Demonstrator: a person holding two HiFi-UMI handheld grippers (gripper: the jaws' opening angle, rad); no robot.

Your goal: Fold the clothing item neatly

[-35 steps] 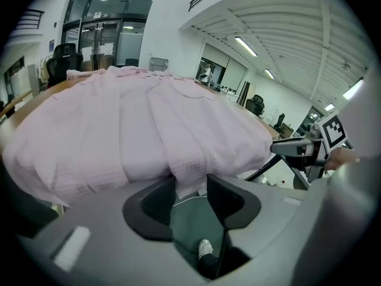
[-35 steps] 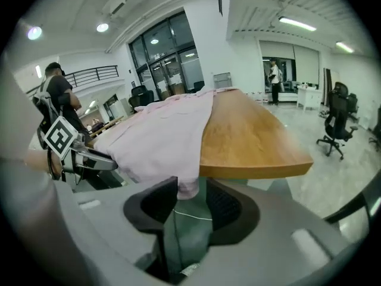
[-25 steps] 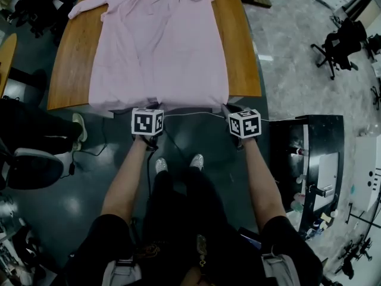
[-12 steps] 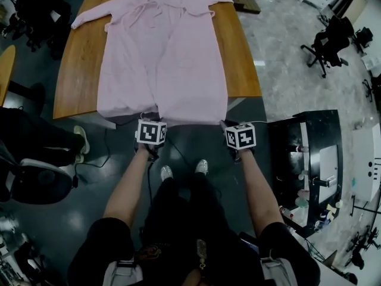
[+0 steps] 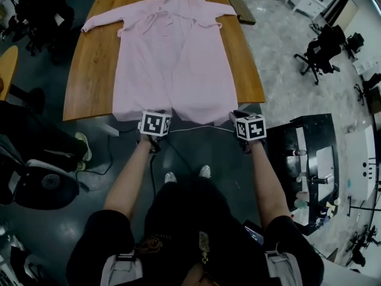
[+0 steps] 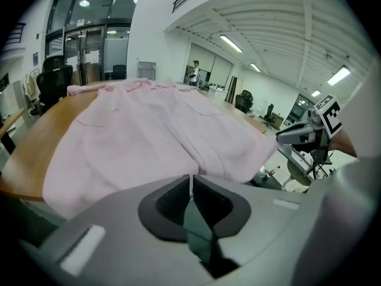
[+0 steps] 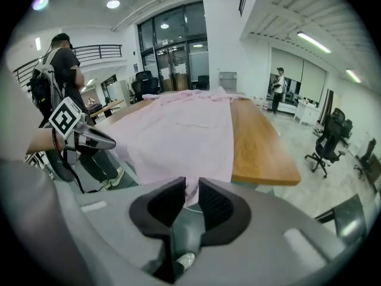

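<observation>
Both just opening at counter (image 5: pixel 89 70) near edge: left hand-held gripper (image 6: pixel 190 183) barely pinches robe (image 5: pixel 172 58) hem, right hand-held gripper (image 7: pixel 191 192) spread, probably releasing.

Wooden worktop (image 5: pixel 89 70); dark glossy floor (image 5: pixel 59 219), paler stone (image 5: pixel 280 52) beyond worktop's right edge; black office chairs (image 5: pixel 318 52); black cabinet (image 5: pixel 306 159); glazed doors (image 7: pixel 178 58); ceiling strip lights (image 7: pixel 312 40).

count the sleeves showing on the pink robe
2, both on the robe: one sleeve stretches toward the table's far left corner; the other lies shorter near the far right edge. Neither is hidden.
</observation>
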